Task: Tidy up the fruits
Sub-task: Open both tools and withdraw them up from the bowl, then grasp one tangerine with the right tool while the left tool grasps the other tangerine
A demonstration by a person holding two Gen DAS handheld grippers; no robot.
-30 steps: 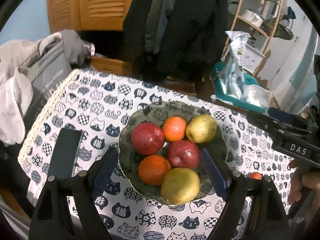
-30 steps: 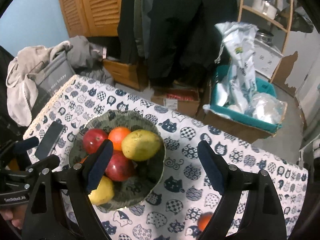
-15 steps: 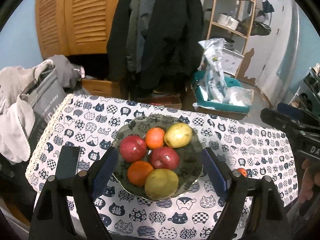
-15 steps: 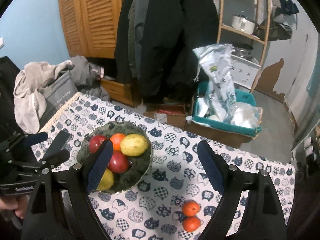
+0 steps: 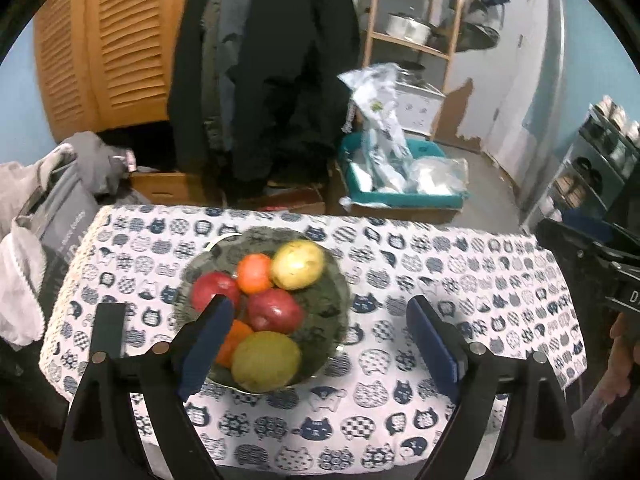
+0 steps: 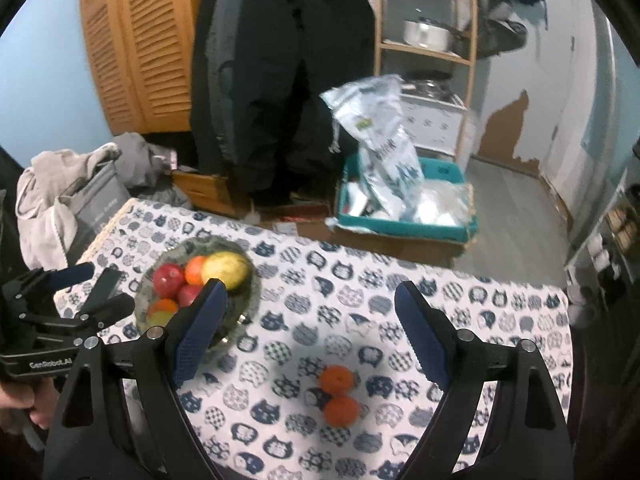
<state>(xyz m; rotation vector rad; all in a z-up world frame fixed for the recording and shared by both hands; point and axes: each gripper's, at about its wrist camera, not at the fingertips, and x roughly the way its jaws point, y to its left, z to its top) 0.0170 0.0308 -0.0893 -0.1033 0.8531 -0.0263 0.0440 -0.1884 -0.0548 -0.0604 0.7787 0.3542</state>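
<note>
A dark green bowl (image 5: pixel 332 280) on the cat-print tablecloth (image 5: pixel 440 272) holds two red apples (image 5: pixel 274 310), two oranges (image 5: pixel 254 273) and two yellow-green pears (image 5: pixel 298 264). The bowl also shows in the right wrist view (image 6: pixel 250 296). Two loose oranges (image 6: pixel 337 379) (image 6: pixel 341 411) lie on the cloth between the right gripper's fingers. My left gripper (image 5: pixel 320 338) is open and empty, held above the bowl's near right side. My right gripper (image 6: pixel 310 330) is open and empty, high above the loose oranges.
A black phone (image 5: pixel 108 330) lies left of the bowl. Beyond the table's far edge stand a teal bin with plastic bags (image 5: pixel 400 176), hanging dark coats (image 5: pixel 272 60), a wooden shelf (image 5: pixel 416 32) and a pile of grey clothes (image 5: pixel 48 208). The left gripper shows in the right wrist view (image 6: pixel 60 320).
Both grippers have pulled back and up from the table, so the bowl looks smaller. The two loose oranges have come into the right wrist view. Both grippers stayed open.
</note>
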